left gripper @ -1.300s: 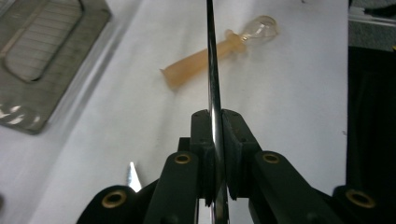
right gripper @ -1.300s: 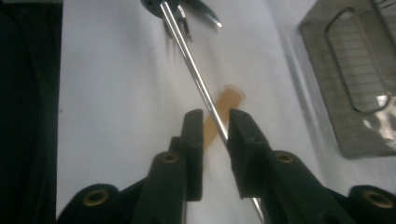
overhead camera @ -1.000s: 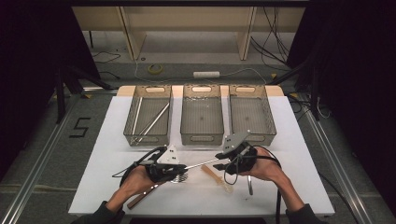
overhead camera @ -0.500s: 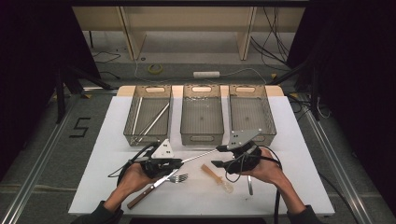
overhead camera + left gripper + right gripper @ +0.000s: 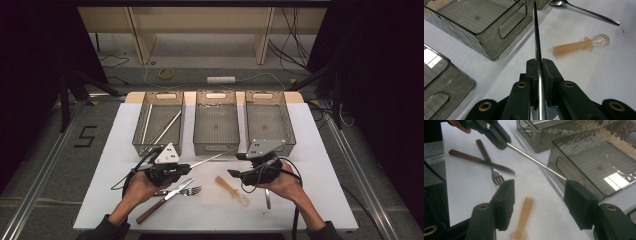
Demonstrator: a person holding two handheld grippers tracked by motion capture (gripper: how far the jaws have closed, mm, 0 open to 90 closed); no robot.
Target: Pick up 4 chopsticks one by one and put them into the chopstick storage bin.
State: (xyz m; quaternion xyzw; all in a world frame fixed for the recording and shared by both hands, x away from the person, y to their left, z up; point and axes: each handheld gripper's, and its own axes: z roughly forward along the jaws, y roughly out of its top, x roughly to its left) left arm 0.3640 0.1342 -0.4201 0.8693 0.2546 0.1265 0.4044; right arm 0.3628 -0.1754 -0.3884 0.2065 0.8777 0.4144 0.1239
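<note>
left claw point(image 5: 539, 72): clamped tight on the thin silver metal chopstick point(image 5: 535, 35), so it won't slip

right claw point(image 5: 539, 195): jaws just spread apart, nothing between them

chopstick: tip pointing at the middle smoky plastic bin point(image 5: 216, 125), probably getting sorted

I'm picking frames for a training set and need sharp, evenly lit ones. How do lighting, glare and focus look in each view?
High view: the white table is brightly lit, the surroundings near black, detail soft. Left gripper view: the left tongs shut on the metal rod are blurred up close, the spoon sharper. Right gripper view: glare patches on the clear bin, the open right tongs soft.
</note>
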